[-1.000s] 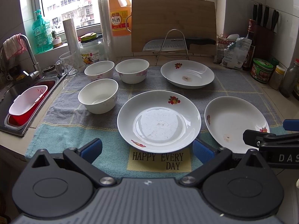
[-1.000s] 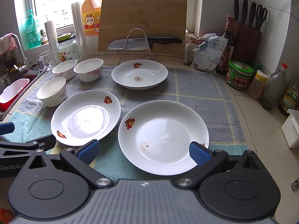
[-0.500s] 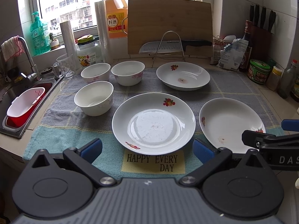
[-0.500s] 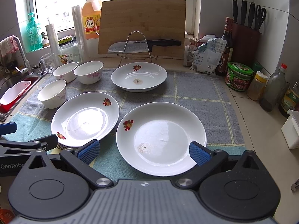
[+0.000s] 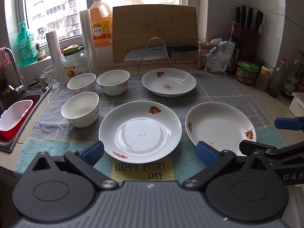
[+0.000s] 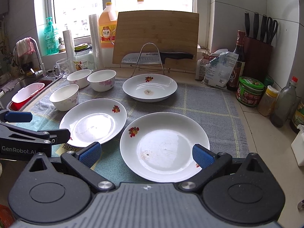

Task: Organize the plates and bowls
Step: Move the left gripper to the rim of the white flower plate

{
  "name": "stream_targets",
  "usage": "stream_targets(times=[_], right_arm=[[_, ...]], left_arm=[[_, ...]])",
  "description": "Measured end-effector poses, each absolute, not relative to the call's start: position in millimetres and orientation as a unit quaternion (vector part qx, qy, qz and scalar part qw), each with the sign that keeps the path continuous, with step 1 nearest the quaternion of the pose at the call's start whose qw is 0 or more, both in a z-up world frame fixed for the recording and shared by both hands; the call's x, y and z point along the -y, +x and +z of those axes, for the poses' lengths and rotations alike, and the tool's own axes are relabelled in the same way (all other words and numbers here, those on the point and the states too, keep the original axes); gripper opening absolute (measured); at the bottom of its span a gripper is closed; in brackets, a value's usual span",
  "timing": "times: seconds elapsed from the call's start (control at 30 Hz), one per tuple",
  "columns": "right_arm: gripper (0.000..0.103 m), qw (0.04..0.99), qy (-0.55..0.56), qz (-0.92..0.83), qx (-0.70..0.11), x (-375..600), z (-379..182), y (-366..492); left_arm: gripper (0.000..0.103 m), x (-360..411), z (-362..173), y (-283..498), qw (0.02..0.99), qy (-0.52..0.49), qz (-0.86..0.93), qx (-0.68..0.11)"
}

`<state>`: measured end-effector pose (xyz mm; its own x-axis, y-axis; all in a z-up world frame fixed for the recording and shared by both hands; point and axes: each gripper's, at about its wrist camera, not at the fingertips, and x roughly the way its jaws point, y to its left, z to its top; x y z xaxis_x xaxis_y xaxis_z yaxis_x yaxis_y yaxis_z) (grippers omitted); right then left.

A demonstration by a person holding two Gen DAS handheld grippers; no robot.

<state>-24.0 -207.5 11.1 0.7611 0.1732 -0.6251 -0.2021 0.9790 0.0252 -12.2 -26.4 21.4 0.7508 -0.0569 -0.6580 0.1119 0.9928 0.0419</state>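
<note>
Three white flowered plates lie on the towel: a centre plate (image 5: pixel 140 131) (image 6: pixel 93 121), a right plate (image 5: pixel 220 127) (image 6: pixel 164 146) and a far plate (image 5: pixel 168 82) (image 6: pixel 150 87). Three white bowls stand at the left: a near bowl (image 5: pixel 80 109) (image 6: pixel 64 99) and two behind, the left one (image 5: pixel 81 83) (image 6: pixel 78 77) and the right one (image 5: pixel 113 82) (image 6: pixel 101 80). My left gripper (image 5: pixel 150 152) is open at the centre plate's near rim. My right gripper (image 6: pixel 146 154) is open over the right plate's near half. Both are empty.
A sink with a red-and-white basin (image 5: pixel 13 119) lies left. A cutting board (image 5: pixel 154 32) and a knife (image 5: pixel 161 52) on a wire rack stand behind. Jars and bottles (image 6: pixel 266 96) line the right wall, a knife block (image 6: pixel 258 55) in the corner. A glass mug (image 5: pixel 52 77) is near the bowls.
Both grippers have risen and drawn back slightly, so the plates and bowls sit a little lower and smaller in view. Nothing on the towel has moved.
</note>
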Motion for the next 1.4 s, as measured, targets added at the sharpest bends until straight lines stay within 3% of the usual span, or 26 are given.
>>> stream_targets(times=[0.9,1.4], right_arm=[[0.103,0.919,-0.054,0.096,-0.378,237.0,-49.7,-16.3],[0.103,0.907,-0.055,0.078,-0.410,235.3,-90.7,12.3]], left_arm=[[0.102,46.2,15.5,31.0,0.933,0.036,-0.131,-0.333],[0.102,60.3,9.5,72.0,0.908,0.045,-0.196,-0.366]])
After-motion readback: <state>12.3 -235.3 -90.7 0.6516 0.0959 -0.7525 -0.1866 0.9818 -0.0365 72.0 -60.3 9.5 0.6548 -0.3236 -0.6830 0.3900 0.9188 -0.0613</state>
